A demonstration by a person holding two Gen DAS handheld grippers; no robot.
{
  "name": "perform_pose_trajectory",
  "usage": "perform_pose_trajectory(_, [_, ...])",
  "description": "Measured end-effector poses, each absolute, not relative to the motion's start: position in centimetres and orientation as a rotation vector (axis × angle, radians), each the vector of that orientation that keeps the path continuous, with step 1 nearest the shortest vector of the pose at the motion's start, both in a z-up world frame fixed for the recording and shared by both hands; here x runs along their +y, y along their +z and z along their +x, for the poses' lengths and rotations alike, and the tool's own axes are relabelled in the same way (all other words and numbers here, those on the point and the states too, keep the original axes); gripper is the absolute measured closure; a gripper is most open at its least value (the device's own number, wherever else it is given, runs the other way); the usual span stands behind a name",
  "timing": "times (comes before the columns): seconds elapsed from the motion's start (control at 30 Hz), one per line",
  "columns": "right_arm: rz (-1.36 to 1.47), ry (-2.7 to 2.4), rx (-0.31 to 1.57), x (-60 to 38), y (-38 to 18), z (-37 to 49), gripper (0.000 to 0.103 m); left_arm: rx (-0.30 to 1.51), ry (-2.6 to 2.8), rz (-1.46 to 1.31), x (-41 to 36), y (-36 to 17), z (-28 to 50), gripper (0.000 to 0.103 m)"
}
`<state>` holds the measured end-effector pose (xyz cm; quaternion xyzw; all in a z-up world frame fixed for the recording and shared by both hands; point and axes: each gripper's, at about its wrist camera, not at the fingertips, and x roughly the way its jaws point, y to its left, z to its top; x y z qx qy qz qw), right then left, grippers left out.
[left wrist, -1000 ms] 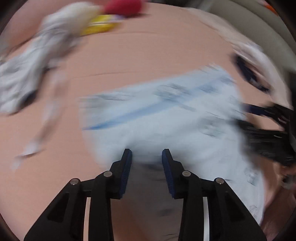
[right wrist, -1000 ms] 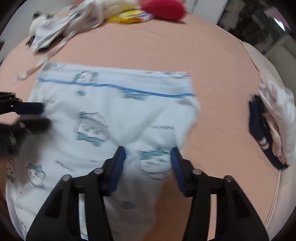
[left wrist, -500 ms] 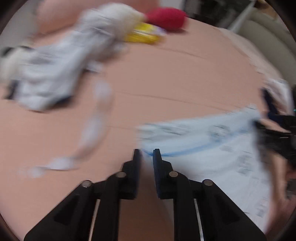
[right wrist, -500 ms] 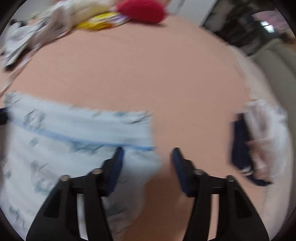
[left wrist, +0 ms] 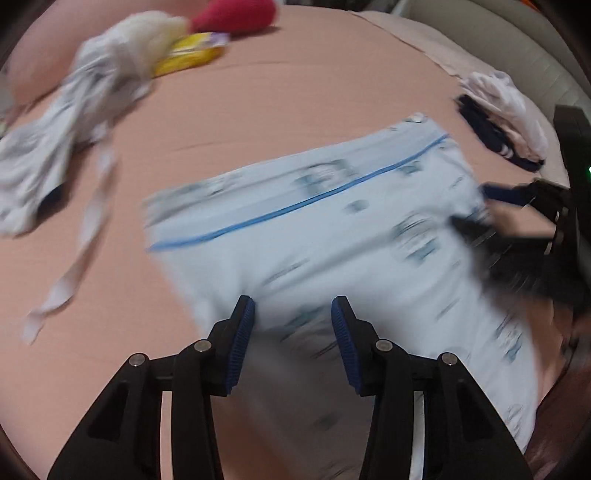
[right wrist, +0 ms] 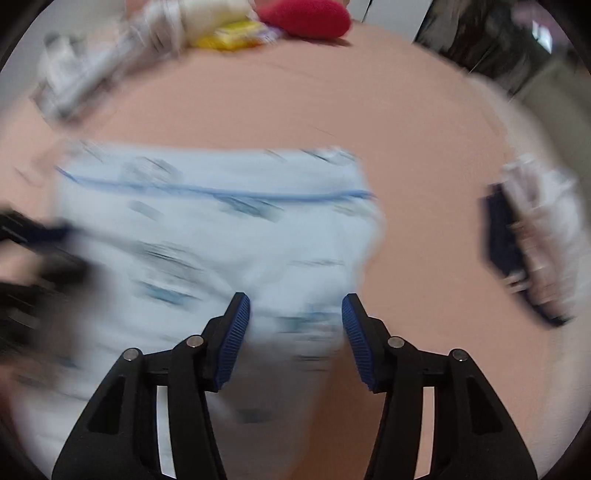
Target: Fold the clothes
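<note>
Salmon-pink bedsheet (left wrist: 295,92) filling both frames. Lying flat mid-frame: pale blue printed cotton garment (left wrist: 332,236), looking light, limp, prone to bunching. Left gripper (left wrist: 291,314) and right gripper (right wrist: 295,310) gaping wide, gripping nothing. Probably best pinching the blue-piped edge's corners.

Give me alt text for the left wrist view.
Open left gripper hovers over light blue printed pants spread on a pink bed, motion-blurred. Rumpled white clothes lie far left, a folded pile far right.

A home bedroom: a pink-sheeted bed (left wrist: 295,92) strewn with laundry (left wrist: 74,122) and a red plush toy (left wrist: 236,16).
</note>
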<state>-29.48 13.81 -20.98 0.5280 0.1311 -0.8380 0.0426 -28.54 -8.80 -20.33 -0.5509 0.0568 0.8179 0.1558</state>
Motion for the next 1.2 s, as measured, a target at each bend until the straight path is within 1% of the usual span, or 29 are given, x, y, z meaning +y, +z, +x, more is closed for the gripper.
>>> perform_pose_trajectory(0.07, [1.627, -2.599, 0.261, 16.8, -20.0, -29.1, 0.035, 0.141, 2.407, -1.566, -10.9, -19.2, -27.7, 0.056])
perform_pose_trajectory(0.1, [1.634, -2.614, 0.182, 18.3, -19.5, -28.9, 0.038, 0.112, 2.403, -1.526, -11.4, -18.7, -27.2, 0.056])
perform_pose_trajectory(0.13, [1.605, -2.609, 0.17, 18.3, -18.9, -28.0, 0.04, 0.071, 2.389, -1.487, -11.4, -18.4, -26.7, 0.056])
perform_pose_trajectory(0.23, [1.485, -2.555, 0.174, 15.8, -17.6, -25.4, 0.04, -0.075, 2.277, -1.407, -8.4, -18.3, -25.7, 0.056])
perform_pose_trajectory(0.27, [1.456, -2.523, 0.188, 14.6, -17.6, -24.5, 0.042, -0.05, 2.242, -1.408, -7.1, -18.6, -24.8, 0.056])
perform_pose_trajectory(0.3, [1.432, -2.493, 0.209, 13.7, -17.5, -23.2, 0.042, 0.037, 2.231, -1.423, -6.0, -19.1, -24.1, 0.056])
perform_pose_trajectory(0.37, [1.451, -2.464, 0.349, 11.9, -18.7, -21.5, 0.043, 0.188, 2.214, -1.448, -4.3, -19.9, -22.7, 0.056])
perform_pose_trajectory(0.4, [1.479, -2.455, 0.464, 11.9, -19.9, -21.2, 0.043, 0.219, 2.228, -1.457, -4.7, -19.9, -22.4, 0.054])
perform_pose_trajectory(0.43, [1.486, -2.46, 0.55, 12.3, -20.9, -20.9, 0.041, 0.25, 2.241, -1.465, -5.1, -19.8, -22.1, 0.054])
perform_pose_trajectory(0.47, [1.497, -2.477, 0.535, 13.6, -21.0, -20.5, 0.036, 0.282, 2.255, -1.474, -5.5, -19.8, -21.9, 0.054])
perform_pose_trajectory(0.5, [1.511, -2.496, 0.495, 15.1, -20.8, -20.2, 0.035, 0.289, 2.285, -1.492, -6.2, -19.7, -21.6, 0.054])
perform_pose_trajectory(0.53, [1.524, -2.514, 0.454, 16.7, -20.6, -19.9, 0.035, 0.257, 2.341, -1.525, -7.5, -19.5, -21.5, 0.053])
perform_pose_trajectory(0.57, [1.555, -2.531, 0.396, 18.0, -20.2, -19.6, 0.035, 0.228, 2.371, -1.543, -8.1, -19.4, -21.2, 0.051])
perform_pose_trajectory(0.63, [1.589, -2.579, 0.409, 19.3, -19.2, -18.6, 0.039, 0.184, 2.354, -1.53, -7.3, -19.7, -20.0, 0.051])
perform_pose_trajectory(0.67, [1.566, -2.579, 0.394, 19.3, -18.7, -17.8, 0.039, 0.162, 2.345, -1.523, -6.8, -19.8, -19.4, 0.051])
perform_pose_trajectory(0.77, [1.469, -2.506, 0.192, 17.9, -17.7, -15.6, 0.041, 0.098, 2.318, -1.503, -5.5, -20.2, -17.5, 0.05])
perform_pose_trajectory(0.83, [1.526, -2.47, 0.162, 16.3, -19.4, -15.4, 0.043, 0.056, 2.299, -1.49, -4.7, -20.4, -16.3, 0.05])
perform_pose_trajectory(0.87, [1.541, -2.47, 0.176, 16.2, -20.3, -14.9, 0.042, 0.076, 2.301, -1.483, -4.4, -20.5, -15.7, 0.05])
perform_pose_trajectory(0.93, [1.553, -2.483, 0.21, 17.1, -21.2, -13.9, 0.042, 0.21, 2.339, -1.478, -4.7, -20.5, -14.8, 0.049])
perform_pose_trajectory(0.97, [1.553, -2.492, 0.221, 17.9, -20.9, -13.4, 0.041, 0.197, 2.365, -1.494, -5.6, -20.1, -14.6, 0.048])
perform_pose_trajectory(1.0, [1.563, -2.51, 0.231, 18.9, -20.4, -12.7, 0.041, 0.15, 2.398, -1.511, -6.5, -19.9, -14.4, 0.046])
perform_pose_trajectory(1.07, [1.553, -2.577, 0.219, 20.5, -18.9, -11.0, 0.041, 0.031, 2.429, -1.53, -8.1, -19.8, -13.9, 0.047])
perform_pose_trajectory(1.13, [1.505, -2.601, 0.141, 21.3, -17.9, -11.8, 0.041, -0.125, 2.367, -1.492, -7.9, -19.8, -13.3, 0.048])
perform_pose_trajectory(1.17, [1.48, -2.587, 0.085, 21.5, -17.6, -11.7, 0.041, -0.167, 2.336, -1.47, -7.5, -19.7, -13.1, 0.048])
perform_pose_trajectory(1.2, [1.469, -2.552, 0.036, 20.9, -17.8, -11.9, 0.041, -0.127, 2.323, -1.458, -6.6, -19.5, -12.9, 0.047])
